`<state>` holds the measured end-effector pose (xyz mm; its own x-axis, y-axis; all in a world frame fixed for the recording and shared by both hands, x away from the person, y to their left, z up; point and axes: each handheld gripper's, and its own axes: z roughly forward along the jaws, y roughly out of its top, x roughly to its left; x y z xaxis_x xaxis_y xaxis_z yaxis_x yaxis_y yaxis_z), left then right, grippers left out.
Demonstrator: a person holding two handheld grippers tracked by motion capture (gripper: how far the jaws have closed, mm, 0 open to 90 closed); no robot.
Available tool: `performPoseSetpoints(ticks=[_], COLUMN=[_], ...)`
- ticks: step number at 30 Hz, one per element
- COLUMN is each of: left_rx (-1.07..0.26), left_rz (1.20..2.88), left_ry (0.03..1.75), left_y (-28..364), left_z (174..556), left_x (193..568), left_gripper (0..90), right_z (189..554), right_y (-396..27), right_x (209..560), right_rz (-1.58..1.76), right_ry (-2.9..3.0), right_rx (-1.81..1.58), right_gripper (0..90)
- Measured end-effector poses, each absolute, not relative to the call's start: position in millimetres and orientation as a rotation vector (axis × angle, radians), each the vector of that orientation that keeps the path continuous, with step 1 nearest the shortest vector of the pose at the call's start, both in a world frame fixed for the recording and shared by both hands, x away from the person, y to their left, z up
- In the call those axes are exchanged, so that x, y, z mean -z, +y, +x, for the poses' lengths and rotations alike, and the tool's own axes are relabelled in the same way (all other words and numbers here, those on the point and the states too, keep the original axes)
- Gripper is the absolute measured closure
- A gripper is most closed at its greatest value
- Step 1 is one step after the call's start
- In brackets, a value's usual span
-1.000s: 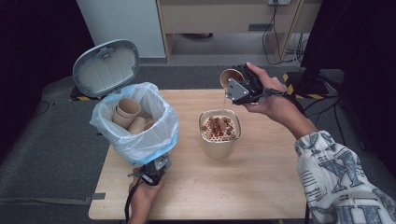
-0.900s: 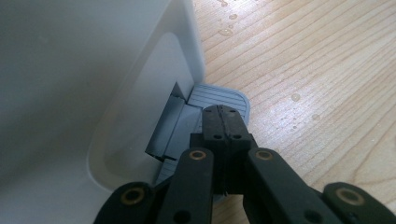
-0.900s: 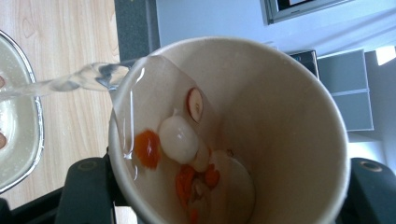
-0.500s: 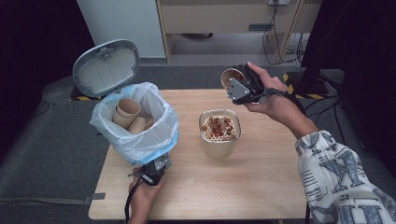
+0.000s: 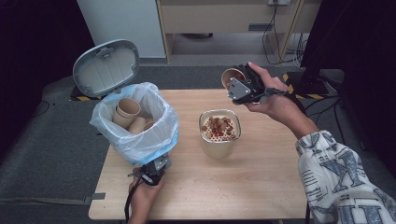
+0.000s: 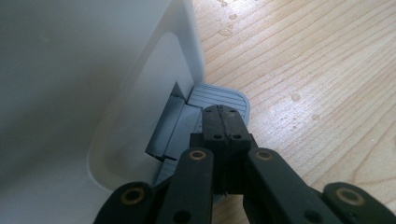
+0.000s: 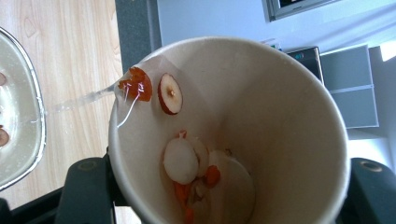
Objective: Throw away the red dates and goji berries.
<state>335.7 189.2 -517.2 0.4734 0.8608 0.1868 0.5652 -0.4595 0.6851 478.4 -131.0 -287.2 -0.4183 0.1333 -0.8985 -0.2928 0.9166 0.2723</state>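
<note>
Nothing moved: right hand-held gripper (image 5: 235, 80) clamps half-hidden paper cup (image 7: 243, 121); left hand-held gripper (image 6: 223, 122) closed on pedal (image 6: 219, 97)

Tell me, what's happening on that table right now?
Right gripper shut on tilted brown paper cup, liquid trickling toward strainer bowl. Left gripper shut, pressing grey bin pedal. Nothing in the way.

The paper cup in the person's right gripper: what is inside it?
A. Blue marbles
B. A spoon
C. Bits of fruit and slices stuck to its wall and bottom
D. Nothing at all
C: the right gripper view looks into the paper cup, where a red-rimmed slice clings to the wall and pale and orange pieces lie at the bottom, while a thin stream runs off the rim.
</note>
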Motion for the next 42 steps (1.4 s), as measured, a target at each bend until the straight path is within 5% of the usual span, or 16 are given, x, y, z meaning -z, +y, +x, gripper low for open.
performPoseSetpoints(ticks=[42], left_rx=[-0.715], left_rz=[2.184], left_ry=[1.176], left_y=[189.1], left_z=[335.6], left_x=[517.1], left_gripper=[89.6], right_z=[474.0], right_y=[-123.2], right_x=[284.8], right_rz=[-0.177], right_ry=[1.906], right_rx=[-0.401], right_gripper=[32.7])
